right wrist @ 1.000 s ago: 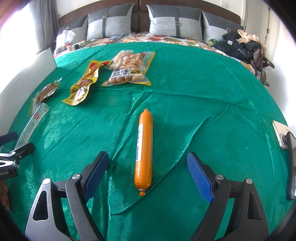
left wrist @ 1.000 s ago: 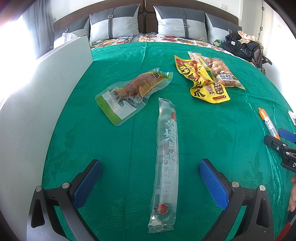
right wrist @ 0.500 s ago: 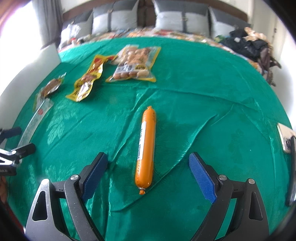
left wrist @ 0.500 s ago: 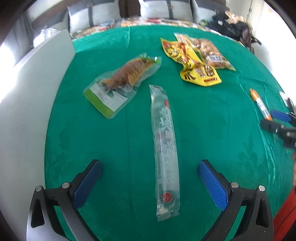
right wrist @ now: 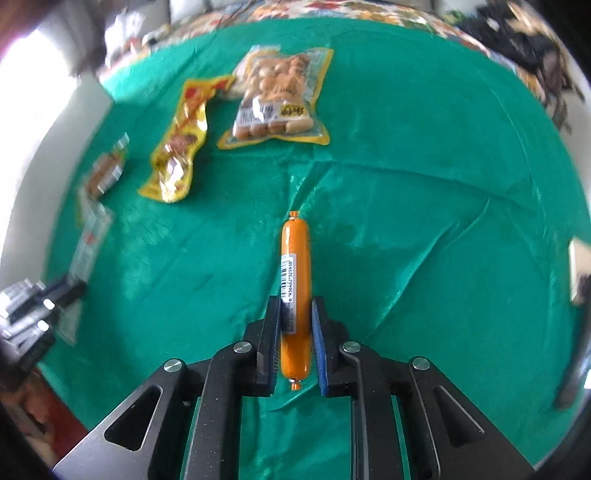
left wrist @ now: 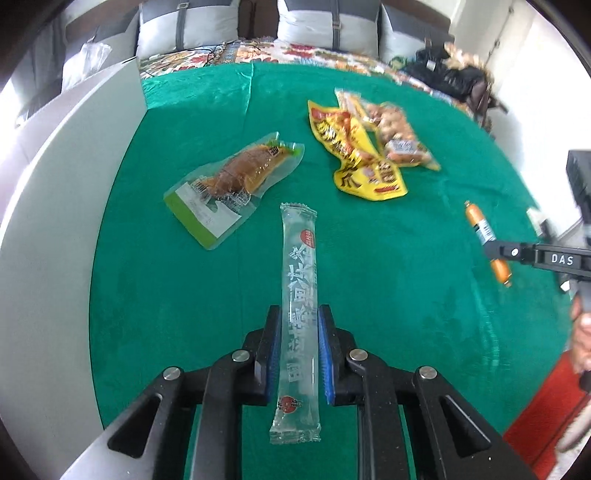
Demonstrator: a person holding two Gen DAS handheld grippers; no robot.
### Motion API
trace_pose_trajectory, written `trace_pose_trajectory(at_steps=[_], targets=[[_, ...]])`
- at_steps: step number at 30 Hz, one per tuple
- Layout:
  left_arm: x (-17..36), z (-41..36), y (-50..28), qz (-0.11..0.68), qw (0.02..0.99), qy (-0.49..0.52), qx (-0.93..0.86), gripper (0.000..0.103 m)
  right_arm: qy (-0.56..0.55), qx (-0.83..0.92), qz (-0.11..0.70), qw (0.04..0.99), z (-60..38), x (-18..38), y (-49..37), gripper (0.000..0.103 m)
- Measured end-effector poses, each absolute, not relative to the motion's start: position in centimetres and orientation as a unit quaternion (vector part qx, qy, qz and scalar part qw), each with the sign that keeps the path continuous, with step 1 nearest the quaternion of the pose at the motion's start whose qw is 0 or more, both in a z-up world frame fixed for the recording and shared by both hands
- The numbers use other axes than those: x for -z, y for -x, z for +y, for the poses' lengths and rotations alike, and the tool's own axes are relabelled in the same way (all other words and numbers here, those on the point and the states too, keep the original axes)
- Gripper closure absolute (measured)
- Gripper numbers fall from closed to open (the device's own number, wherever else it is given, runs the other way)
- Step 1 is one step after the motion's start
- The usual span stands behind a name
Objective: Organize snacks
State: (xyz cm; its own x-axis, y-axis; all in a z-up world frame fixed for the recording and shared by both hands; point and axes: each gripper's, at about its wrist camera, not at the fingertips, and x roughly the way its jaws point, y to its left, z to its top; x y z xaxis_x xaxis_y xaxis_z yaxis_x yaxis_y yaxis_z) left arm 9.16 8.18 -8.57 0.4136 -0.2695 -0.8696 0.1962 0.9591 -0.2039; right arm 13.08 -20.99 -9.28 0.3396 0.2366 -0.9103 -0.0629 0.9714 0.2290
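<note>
My left gripper (left wrist: pixel 298 317) is shut on a long clear snack stick packet (left wrist: pixel 298 266) and holds it above the green cloth (left wrist: pixel 166 295). My right gripper (right wrist: pixel 295 306) is shut on an orange sausage (right wrist: pixel 295 258); the sausage also shows in the left wrist view (left wrist: pixel 480 225). A green-edged meat pouch (left wrist: pixel 232 181), a yellow packet (left wrist: pixel 351 155) and a bag of round snacks (left wrist: pixel 399 136) lie on the cloth further back. The same yellow packet (right wrist: pixel 181 144) and bag of round snacks (right wrist: pixel 280 96) show in the right wrist view.
A white board (left wrist: pixel 55 221) stands along the left edge of the cloth. Pillows (left wrist: pixel 184 29) and a dark bag (left wrist: pixel 450 74) are at the back. A phone-like object (right wrist: pixel 578 273) lies at the right edge.
Both grippers have closed: the left on the clear stick packet, the right on the orange sausage. Both have lifted and tilted downward over the cloth.
</note>
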Motion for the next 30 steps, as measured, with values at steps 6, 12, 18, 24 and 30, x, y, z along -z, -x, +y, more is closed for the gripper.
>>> trace_pose_trajectory(at_steps=[6, 12, 18, 24, 30], targets=[[4.7, 11.2, -6.0, 0.495, 0.841, 0.130, 0.174, 0.085, -0.189, -0.158, 0.537, 0.807, -20.3, 5.9, -10.5, 0.086], [-1.5, 17.7, -3.4, 0.430, 0.874, 0.166, 0.153, 0.085, -0.186, -0.269, 0.492, 0.807, -10.9, -0.6, -9.9, 0.086], [-3.2, 27.7, -2.3, 0.412, 0.901, 0.135, 0.017, 0.084, -0.155, -0.382, 0.464, 0.784, 2.9, -4.8, -8.4, 0.086], [-1.2, 34.8, -0.8, 0.424, 0.892, 0.124, -0.093, 0.035, -0.101, -0.421, 0.476, 0.766, 12.9, -2.7, -5.6, 0.076], [-0.6, 35.6, 1.9, 0.404, 0.896, 0.146, -0.107, 0.028, -0.069, -0.385, 0.466, 0.793, 10.4, 0.2, -5.5, 0.049]])
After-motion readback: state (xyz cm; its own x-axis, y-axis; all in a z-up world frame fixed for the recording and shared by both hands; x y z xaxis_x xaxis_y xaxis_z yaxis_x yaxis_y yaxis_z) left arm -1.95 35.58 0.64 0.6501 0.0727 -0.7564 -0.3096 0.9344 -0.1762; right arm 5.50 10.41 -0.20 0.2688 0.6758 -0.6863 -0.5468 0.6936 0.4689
